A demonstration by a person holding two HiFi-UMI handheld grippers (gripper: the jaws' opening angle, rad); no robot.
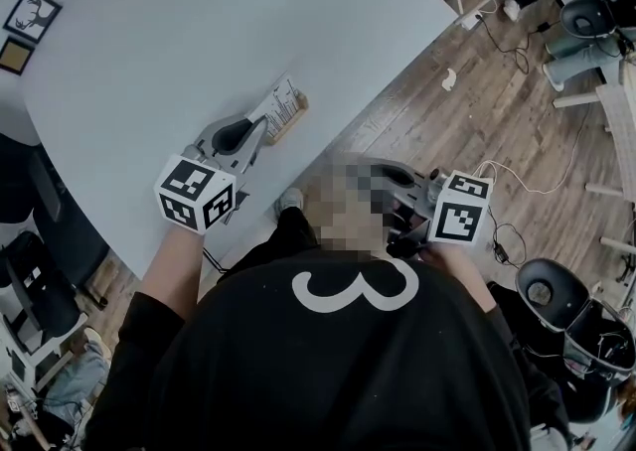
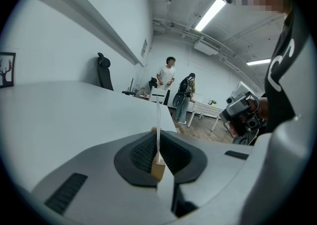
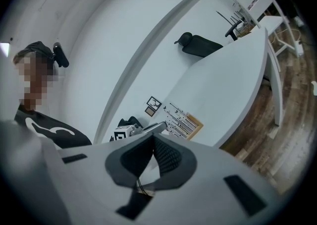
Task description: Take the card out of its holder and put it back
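A white printed card (image 1: 281, 106) stands in a wooden holder (image 1: 290, 121) near the front edge of the white table (image 1: 199, 32). My left gripper (image 1: 264, 124) reaches it from the near side. In the left gripper view the card (image 2: 158, 115) shows edge-on between the jaws, which are shut on it (image 2: 157, 132), with the wooden holder (image 2: 158, 170) below. My right gripper (image 1: 390, 179) hangs off the table over the floor, close to the person's body. Its jaws (image 3: 151, 137) are shut with nothing in them. The right gripper view shows the card (image 3: 181, 120) from the side.
Two small framed pictures (image 1: 30, 12) sit beyond the table's far left. Cables and stools (image 1: 545, 290) lie on the wooden floor at right. A black office chair (image 3: 198, 44) stands behind the table. Two people (image 2: 167, 78) stand far across the room.
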